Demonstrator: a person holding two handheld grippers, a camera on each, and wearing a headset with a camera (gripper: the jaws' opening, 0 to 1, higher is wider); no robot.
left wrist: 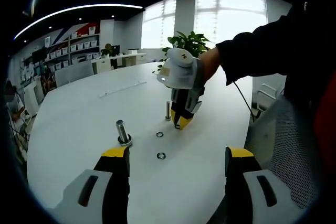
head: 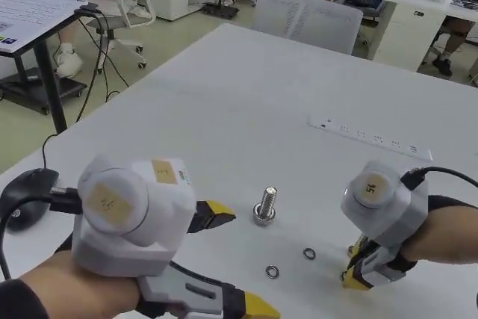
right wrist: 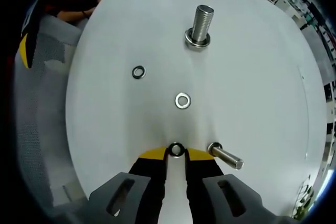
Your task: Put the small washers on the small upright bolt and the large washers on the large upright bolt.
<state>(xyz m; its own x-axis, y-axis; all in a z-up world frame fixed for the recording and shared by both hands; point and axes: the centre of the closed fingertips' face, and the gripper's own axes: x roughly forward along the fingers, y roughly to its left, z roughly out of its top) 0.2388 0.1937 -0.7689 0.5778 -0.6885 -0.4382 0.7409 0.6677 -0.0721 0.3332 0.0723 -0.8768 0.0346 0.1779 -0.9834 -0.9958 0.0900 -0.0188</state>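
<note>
So, quick status from my end. The right gripper (right wrist: 177, 153) has its jaws almost together, pinched on a small washer (right wrist: 177, 150) right at the yellow tips, which point down at the white table (head: 246, 95). I'm using the large upright bolt (right wrist: 200, 24) as my reference for everything. The pinched washer sits well apart from it, out past both loose ones. The small upright bolt (right wrist: 226, 157) stands just beside that pinched washer, on the far side from the large bolt's base, not touching it as far as I can tell. One loose washer (right wrist: 182, 100) lies flat roughly midway between the large bolt and the right gripper's tips. The other loose washer (right wrist: 138, 72) lies nearer the large bolt and off toward the left gripper's side. The left gripper (left wrist: 177, 155) has its jaws spread wide with nothing in them, and one yellow tip is near the large bolt but clear of it. As for writing, the right gripper's round cap has a tan sticker (head: 371, 184) with a handwritten number, maybe 56, though I wouldn't swear to it. The left gripper's sticker (head: 110, 203) is too faint for me to read.
</note>
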